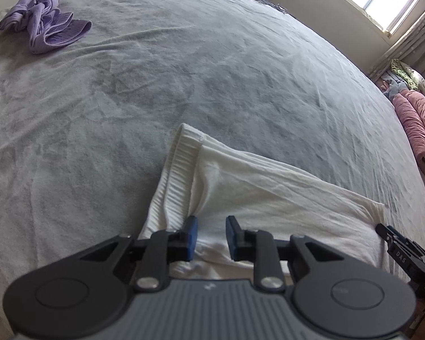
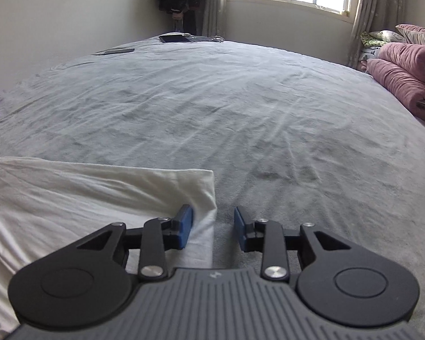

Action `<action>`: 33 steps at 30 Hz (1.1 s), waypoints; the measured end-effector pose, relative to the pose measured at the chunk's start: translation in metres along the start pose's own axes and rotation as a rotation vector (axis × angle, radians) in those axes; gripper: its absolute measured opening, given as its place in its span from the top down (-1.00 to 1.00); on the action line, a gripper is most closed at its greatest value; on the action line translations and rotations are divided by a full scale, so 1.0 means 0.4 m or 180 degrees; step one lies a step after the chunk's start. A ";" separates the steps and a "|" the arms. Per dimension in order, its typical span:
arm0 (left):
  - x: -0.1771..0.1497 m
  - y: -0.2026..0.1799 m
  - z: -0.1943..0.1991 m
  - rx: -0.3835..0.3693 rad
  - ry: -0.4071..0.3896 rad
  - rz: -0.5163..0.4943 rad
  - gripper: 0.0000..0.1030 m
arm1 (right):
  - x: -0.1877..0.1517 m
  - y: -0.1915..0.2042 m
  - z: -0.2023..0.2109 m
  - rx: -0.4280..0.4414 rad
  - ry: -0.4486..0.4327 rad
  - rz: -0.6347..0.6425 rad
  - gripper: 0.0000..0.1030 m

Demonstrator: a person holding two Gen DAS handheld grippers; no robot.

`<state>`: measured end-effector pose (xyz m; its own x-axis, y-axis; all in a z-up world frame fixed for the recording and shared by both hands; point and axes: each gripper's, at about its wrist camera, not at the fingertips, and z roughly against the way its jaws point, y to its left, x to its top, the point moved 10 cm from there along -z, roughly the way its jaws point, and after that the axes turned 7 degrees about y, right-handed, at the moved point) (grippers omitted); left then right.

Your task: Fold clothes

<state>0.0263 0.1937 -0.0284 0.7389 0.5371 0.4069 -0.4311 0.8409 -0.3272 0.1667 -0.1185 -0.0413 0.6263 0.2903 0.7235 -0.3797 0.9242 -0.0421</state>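
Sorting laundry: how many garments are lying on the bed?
2. A white one by the grippers, and a crumpled purple one at the far left. More could lie outside the views.

A garment (image 1: 269, 187) lies on the bed (image 1: 212, 70) at its near edge; a bundled cloth (image 1: 42, 22) sits far left, blankets (image 2: 405, 70) right.

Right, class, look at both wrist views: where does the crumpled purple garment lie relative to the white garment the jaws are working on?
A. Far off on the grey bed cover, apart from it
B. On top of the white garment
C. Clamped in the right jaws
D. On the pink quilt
A: the purple garment sits bunched at the far left of the grey bed cover, well apart from the white garment.
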 end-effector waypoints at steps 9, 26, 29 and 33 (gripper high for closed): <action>0.089 0.013 0.119 0.0089 -0.0652 -0.0178 0.54 | 0.022 0.099 0.101 0.0365 -0.0330 -0.0139 0.38; -0.008 -0.027 -0.031 -0.0064 0.0074 -0.0191 0.54 | -0.098 0.313 0.125 0.0587 0.0012 0.0433 0.39; -0.013 -0.040 -0.028 -0.0059 0.0059 -0.0246 0.54 | -0.106 0.304 0.141 0.0549 0.0007 0.0404 0.42; -0.021 -0.059 -0.025 -0.0060 0.0038 -0.0339 0.44 | -0.100 0.303 0.166 0.0533 -0.0076 0.0328 0.42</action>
<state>0.0354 0.1686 -0.0327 0.7862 0.4439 0.4300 -0.3401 0.8917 -0.2987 0.0505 -0.0345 -0.0294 0.5626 0.3735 0.7376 -0.5503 0.8350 -0.0031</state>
